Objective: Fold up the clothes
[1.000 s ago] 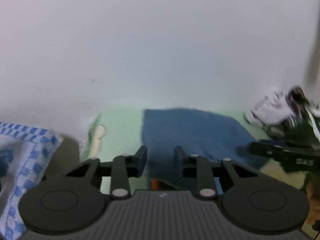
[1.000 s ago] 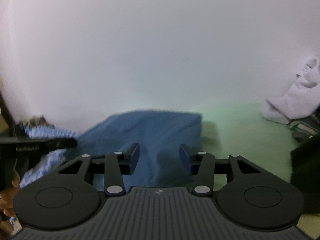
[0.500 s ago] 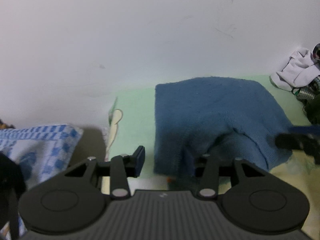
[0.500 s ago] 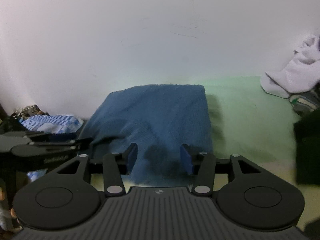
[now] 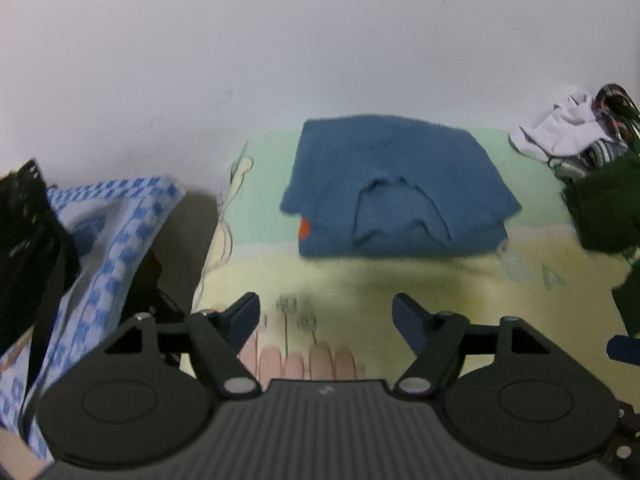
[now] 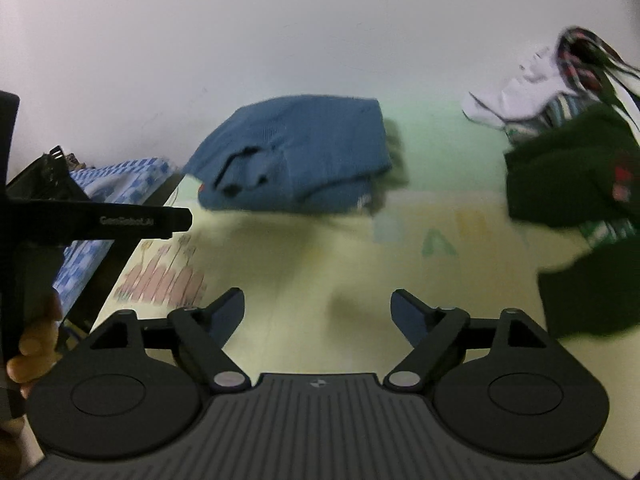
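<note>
A blue knit sweater [image 5: 396, 192] lies folded on the patterned mat against the white wall; it also shows in the right wrist view [image 6: 296, 160]. A bit of orange shows at its left edge. My left gripper [image 5: 326, 318] is open and empty, held back from the sweater over the yellow part of the mat. My right gripper [image 6: 318, 312] is open and empty, also back from the sweater. The left gripper's body [image 6: 100, 222] shows at the left of the right wrist view.
A blue-and-white checked cloth [image 5: 100, 248] lies at the left over a dark box. A dark green garment [image 6: 580, 200] and a heap of white and striped clothes [image 6: 532, 88] lie at the right. The mat [image 6: 320, 248] is yellow and green.
Both grippers opened wider and drew back from the blue sweater, which now lies folded on the mat, farther away in both views.
</note>
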`<state>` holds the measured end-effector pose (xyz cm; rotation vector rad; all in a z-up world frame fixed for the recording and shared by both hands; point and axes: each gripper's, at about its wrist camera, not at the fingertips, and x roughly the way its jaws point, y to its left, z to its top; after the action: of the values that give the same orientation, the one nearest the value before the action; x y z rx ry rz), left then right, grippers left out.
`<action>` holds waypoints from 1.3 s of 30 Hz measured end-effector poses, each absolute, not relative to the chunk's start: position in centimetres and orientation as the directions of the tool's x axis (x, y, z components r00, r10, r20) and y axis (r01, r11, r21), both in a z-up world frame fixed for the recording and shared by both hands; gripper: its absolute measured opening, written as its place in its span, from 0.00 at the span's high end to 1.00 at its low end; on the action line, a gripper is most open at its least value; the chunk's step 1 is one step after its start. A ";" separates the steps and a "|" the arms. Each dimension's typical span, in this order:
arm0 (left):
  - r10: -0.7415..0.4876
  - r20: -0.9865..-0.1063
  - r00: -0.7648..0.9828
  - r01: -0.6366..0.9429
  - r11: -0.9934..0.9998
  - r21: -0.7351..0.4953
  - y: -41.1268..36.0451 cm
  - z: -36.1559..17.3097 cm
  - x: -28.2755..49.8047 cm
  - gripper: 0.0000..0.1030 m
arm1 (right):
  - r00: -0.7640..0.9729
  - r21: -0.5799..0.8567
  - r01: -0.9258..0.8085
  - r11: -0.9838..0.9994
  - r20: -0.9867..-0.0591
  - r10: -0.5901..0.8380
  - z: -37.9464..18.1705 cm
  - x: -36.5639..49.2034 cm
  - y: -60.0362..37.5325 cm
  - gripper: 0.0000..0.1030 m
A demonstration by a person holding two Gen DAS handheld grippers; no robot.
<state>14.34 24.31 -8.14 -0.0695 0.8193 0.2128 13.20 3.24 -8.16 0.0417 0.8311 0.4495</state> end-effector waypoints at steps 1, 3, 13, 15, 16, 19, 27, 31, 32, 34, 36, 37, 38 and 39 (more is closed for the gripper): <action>0.157 -0.735 0.659 -0.218 0.976 0.013 24.1 -8.3 13.7 0.18 | 0.581 0.218 -0.358 0.908 -0.709 0.399 -8.2 12.6 3.0 0.17; 0.161 -0.742 0.651 -0.227 0.974 0.012 23.6 -8.6 12.8 0.15 | 0.567 0.224 -0.334 0.916 -0.728 0.385 -8.4 11.6 2.7 0.15; 0.207 -0.755 0.622 -0.250 0.966 0.058 22.0 -8.7 8.1 0.03 | 0.486 0.171 -0.300 0.939 -0.819 0.304 -8.8 8.4 2.9 0.15; 0.209 -0.752 0.625 -0.254 0.965 0.057 21.8 -8.3 7.2 0.02 | 0.486 0.183 -0.282 0.942 -0.819 0.305 -8.6 7.8 2.6 0.15; 0.208 -0.752 0.626 -0.255 0.965 0.054 21.6 -8.1 6.8 0.01 | 0.491 0.189 -0.277 0.942 -0.815 0.308 -8.5 7.5 2.5 0.15; 0.202 -0.759 0.619 -0.251 0.966 0.053 21.3 -7.7 5.8 0.01 | 0.516 0.192 -0.264 0.945 -0.800 0.306 -8.0 6.7 2.2 0.15; 0.200 -0.759 0.620 -0.248 0.967 0.052 19.8 -6.5 3.2 0.01 | 0.570 0.192 -0.251 0.949 -0.763 0.306 -6.9 5.1 1.6 0.15; 0.217 -0.758 0.615 -0.272 0.961 0.054 19.2 -5.8 1.8 0.01 | 0.592 0.184 -0.257 0.949 -0.746 0.305 -6.2 4.7 1.2 0.15; 0.219 -0.759 0.613 -0.279 0.959 0.052 19.1 -5.6 1.5 0.01 | 0.597 0.183 -0.258 0.949 -0.742 0.305 -6.1 4.7 1.1 0.15; 0.223 -0.759 0.612 -0.288 0.956 0.048 18.9 -5.3 1.0 0.01 | 0.607 0.183 -0.259 0.948 -0.733 0.307 -5.7 4.5 0.9 0.15; 0.231 -0.760 0.607 -0.301 0.952 0.049 18.8 -5.1 0.6 0.01 | 0.608 0.183 -0.267 0.946 -0.730 0.313 -5.5 4.4 0.8 0.15; 0.236 -0.761 0.604 -0.310 0.949 0.048 18.8 -5.1 0.4 0.01 | 0.608 0.183 -0.270 0.945 -0.729 0.315 -5.4 4.3 0.7 0.15; 0.241 -0.761 0.602 -0.320 0.946 0.046 18.8 -5.0 0.2 0.01 | 0.608 0.181 -0.276 0.944 -0.727 0.318 -5.3 4.3 0.6 0.15; 0.244 -0.761 0.601 -0.328 0.944 0.044 18.7 -5.0 0.1 0.01 | 0.612 0.177 -0.280 0.944 -0.725 0.317 -5.1 4.2 0.5 0.15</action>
<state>0.07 18.74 -4.95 -0.1042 0.8649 0.3322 4.19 0.51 -5.13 0.0473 0.8451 0.3448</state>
